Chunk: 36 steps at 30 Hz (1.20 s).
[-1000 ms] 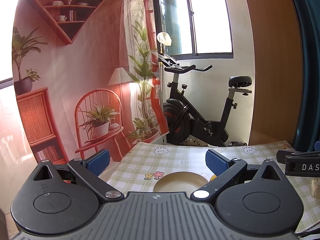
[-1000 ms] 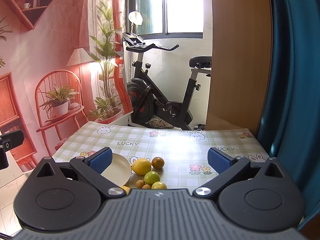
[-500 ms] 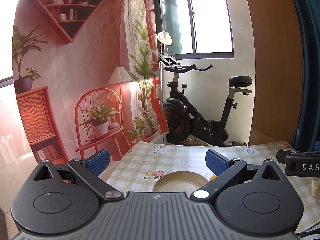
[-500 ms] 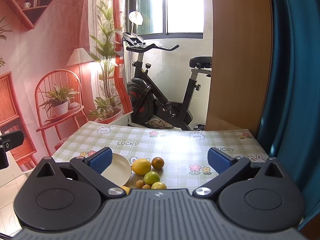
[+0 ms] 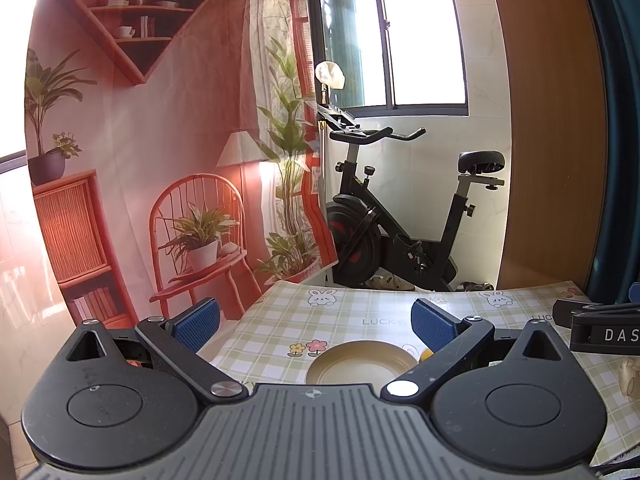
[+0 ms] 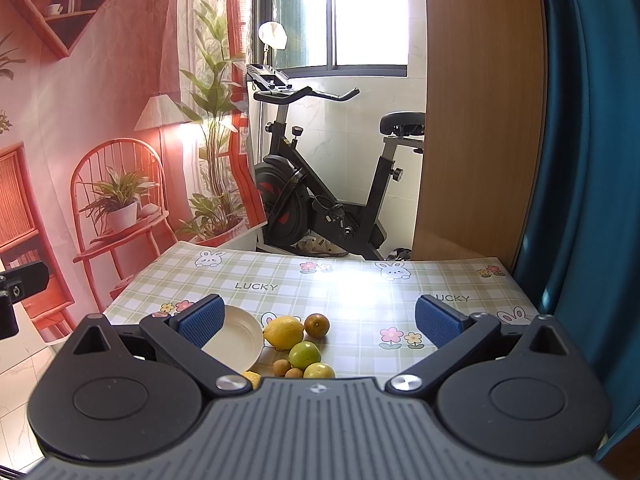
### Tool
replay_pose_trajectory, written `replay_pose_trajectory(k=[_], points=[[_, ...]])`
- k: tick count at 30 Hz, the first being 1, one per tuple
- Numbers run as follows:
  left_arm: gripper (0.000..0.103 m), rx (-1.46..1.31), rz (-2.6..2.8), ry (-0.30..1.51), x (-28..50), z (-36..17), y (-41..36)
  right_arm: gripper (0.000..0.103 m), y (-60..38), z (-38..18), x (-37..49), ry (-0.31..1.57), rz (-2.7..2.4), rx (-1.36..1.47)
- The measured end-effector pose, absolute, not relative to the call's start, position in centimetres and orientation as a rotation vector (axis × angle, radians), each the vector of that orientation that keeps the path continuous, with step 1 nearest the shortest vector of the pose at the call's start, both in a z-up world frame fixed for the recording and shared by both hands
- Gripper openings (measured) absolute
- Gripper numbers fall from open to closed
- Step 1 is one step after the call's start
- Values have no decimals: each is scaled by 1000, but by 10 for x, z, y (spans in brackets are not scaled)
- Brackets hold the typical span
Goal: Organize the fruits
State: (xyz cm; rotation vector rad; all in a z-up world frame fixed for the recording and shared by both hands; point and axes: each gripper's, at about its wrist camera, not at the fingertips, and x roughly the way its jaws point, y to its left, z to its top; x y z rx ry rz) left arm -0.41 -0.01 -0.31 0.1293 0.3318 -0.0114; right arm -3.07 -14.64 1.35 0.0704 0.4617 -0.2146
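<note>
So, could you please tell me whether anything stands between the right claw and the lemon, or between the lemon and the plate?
Nothing visible does. The right claw is open above the checked tablecloth, with the lemon lying in the open ahead of it. The lemon sits right beside the empty plate, with no fruit between them.

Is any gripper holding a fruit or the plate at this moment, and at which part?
Nothing is held. The left gripper and right gripper are both open, with the fruits and plate lying on the table.

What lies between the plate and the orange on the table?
In the right wrist view, a lemon sits between the plate and the orange.
</note>
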Motion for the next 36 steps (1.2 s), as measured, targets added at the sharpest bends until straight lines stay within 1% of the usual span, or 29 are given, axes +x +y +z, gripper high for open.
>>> replay_pose_trajectory(k=[29, 35, 36], points=[[103, 122, -17, 352, -2, -3, -2, 103, -140, 18, -30, 465, -214, 72], [103, 109, -36, 359, 4, -1, 3, 103, -163, 12, -27, 478, -199, 154], [103, 125, -29, 347, 6, -1, 3, 103, -160, -3, -27, 476, -198, 171]])
